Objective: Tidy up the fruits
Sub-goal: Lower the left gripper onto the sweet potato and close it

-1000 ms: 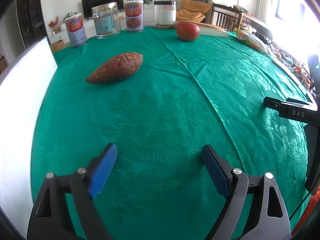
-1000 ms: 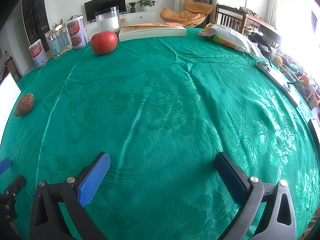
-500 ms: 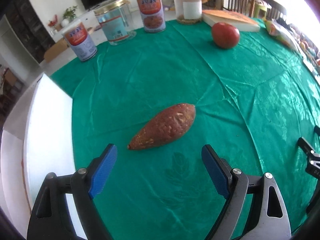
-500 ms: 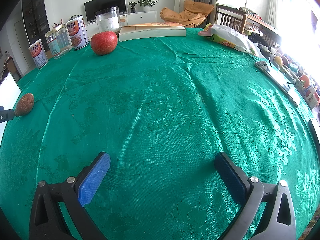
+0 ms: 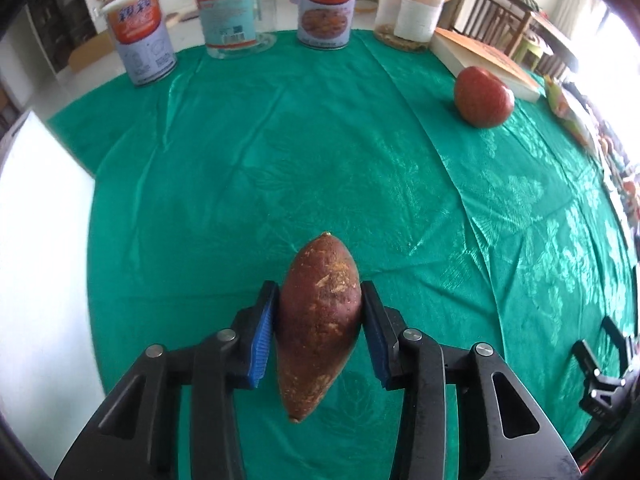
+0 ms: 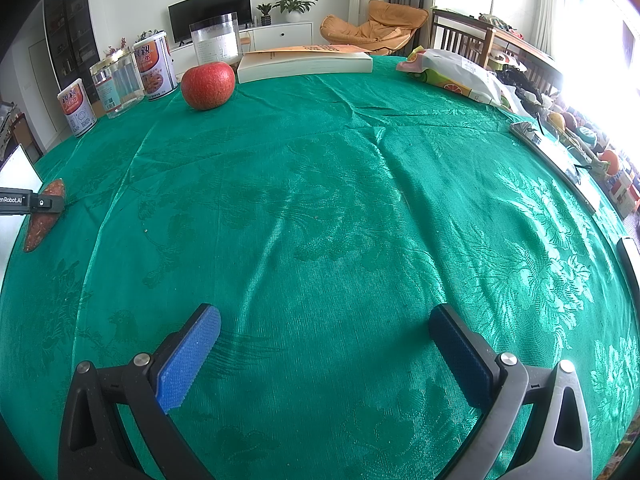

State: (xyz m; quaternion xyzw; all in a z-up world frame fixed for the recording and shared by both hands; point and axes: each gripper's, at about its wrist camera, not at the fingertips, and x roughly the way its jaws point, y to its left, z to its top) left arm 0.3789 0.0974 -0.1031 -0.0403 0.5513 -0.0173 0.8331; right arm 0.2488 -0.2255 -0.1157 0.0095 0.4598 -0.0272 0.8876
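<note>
Between the pads of the left claw [image 5: 320, 332], whose jaws have just been closing, sits the sweet potato [image 5: 318, 332], gripped, low over the worktop [image 5: 320, 168]; the apple [image 5: 483, 96] waits far ahead, untouched; the right claw [image 6: 324, 354] gapes empty; sorting has barely begun.

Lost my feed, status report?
Left gripper just closed on sweet potato. Right gripper open, empty. Apple by the book. Nothing in the way.

Glossy green damask tablecloth [image 5: 320, 168] is showing creases at centre frame; sweet potato [image 5: 318, 320], lower centre, is presenting rough, matt, scuffed skin.
</note>
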